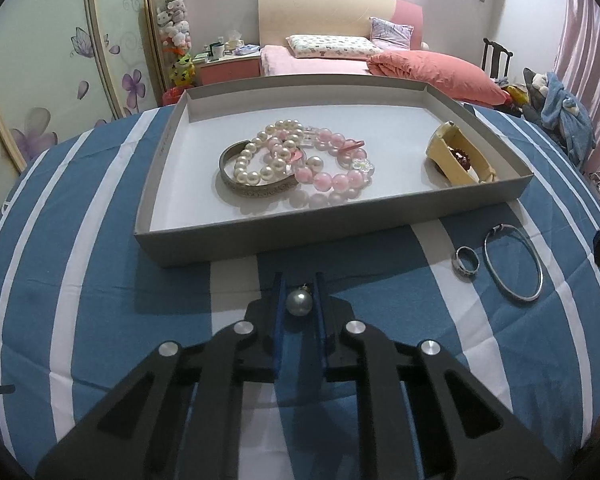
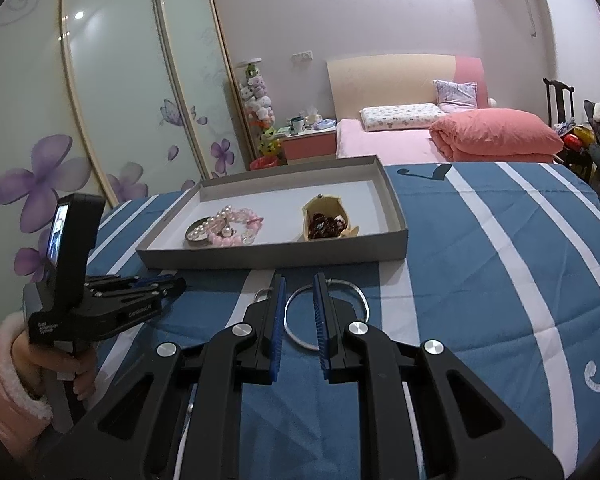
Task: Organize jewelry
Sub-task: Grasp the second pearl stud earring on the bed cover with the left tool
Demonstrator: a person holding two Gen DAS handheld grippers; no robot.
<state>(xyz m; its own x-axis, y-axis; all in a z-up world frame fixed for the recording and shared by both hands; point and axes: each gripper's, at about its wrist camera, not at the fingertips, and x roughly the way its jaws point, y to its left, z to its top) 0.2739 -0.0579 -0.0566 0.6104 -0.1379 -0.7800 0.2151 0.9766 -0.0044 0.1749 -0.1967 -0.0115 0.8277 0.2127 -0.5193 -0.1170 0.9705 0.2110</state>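
Observation:
My left gripper (image 1: 298, 285) is shut on a grey pearl pendant (image 1: 298, 303), held just before the near wall of the grey tray (image 1: 204, 246). The tray holds a silver cuff (image 1: 256, 188), a white pearl bracelet (image 1: 256, 152), a pink bead bracelet (image 1: 331, 176) and a cream pouch (image 1: 457, 158) with dark red beads. A silver ring (image 1: 466, 263) and a thin silver bangle (image 1: 513, 264) lie on the cloth to the right. My right gripper (image 2: 300, 286) is open, its fingers over the near-left part of the bangle (image 2: 357, 296); the ring (image 2: 263, 294) is beside its left finger.
The blue and white striped cloth (image 1: 80, 300) covers the table. The left gripper and the hand holding it (image 2: 100, 304) show at the left of the right wrist view. A bed (image 1: 339, 60), a wardrobe and a chair stand behind the table.

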